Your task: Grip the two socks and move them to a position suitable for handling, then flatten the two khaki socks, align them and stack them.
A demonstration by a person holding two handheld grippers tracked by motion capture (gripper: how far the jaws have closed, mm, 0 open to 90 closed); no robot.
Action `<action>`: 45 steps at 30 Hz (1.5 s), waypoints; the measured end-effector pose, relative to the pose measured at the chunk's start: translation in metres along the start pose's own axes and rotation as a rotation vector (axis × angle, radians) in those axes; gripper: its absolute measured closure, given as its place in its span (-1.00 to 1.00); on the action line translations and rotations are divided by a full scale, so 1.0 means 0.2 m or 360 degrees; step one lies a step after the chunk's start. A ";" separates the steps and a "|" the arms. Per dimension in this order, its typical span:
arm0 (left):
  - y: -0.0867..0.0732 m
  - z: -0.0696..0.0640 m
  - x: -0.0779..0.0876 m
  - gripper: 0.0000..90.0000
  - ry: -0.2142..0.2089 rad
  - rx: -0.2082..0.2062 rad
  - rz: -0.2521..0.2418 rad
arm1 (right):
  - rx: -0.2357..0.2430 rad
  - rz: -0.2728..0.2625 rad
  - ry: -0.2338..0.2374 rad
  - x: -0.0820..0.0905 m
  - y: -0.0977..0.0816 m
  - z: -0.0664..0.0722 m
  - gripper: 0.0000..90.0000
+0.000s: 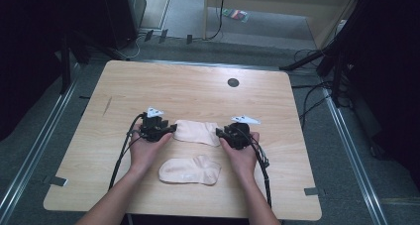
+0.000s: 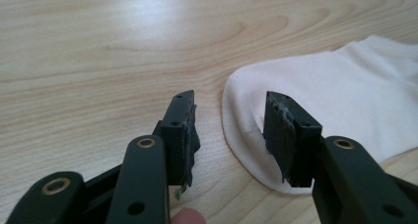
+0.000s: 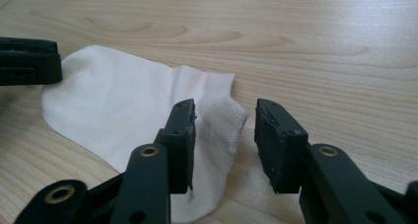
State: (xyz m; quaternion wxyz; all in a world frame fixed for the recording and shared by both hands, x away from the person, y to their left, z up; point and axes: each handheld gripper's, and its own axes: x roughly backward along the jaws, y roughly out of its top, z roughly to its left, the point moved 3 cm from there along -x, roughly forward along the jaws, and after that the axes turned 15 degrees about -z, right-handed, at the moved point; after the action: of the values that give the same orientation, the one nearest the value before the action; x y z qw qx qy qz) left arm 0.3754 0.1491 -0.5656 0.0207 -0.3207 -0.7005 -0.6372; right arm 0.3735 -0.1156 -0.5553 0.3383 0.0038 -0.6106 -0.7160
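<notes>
Both socks lie flat and apart on the surface (image 1: 198,86); no pairing done. Left gripper (image 2: 229,130) and right gripper (image 3: 224,135) flank the far sock (image 1: 197,132), fingers released, gripping nothing. Near sock (image 1: 189,170) untouched.

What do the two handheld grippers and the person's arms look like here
Both the left gripper and the right gripper are black, each with two blocky jaws faced with worn dark pads and brass-coloured rivets along the linkage. Each carries a pale grey three-cornered plate on top and trails a black cable back along the forearm. The forearms are bare, with no sleeves or gloves in view.
</notes>
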 end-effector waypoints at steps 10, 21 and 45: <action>0.02 -0.04 0.03 0.99 -0.0032 -0.0098 -0.0008 | 0.0054 0.0004 0.0053 0.02 0.00 0.02 0.95; 0.11 -0.06 0.21 1.00 -0.0080 -0.0117 -0.0151 | 0.0058 -0.0128 0.0115 0.12 0.08 0.06 0.95; 0.03 -0.07 0.51 1.00 -0.0141 -0.0061 -0.0236 | 0.0092 -0.0197 0.0240 0.35 0.09 0.21 0.96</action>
State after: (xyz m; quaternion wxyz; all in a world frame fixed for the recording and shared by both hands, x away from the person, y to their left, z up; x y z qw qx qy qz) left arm 0.2919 0.1786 -0.5138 -0.0637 -0.2961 -0.7103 -0.6354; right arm 0.3098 -0.1135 -0.4998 0.3384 0.1051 -0.6023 -0.7153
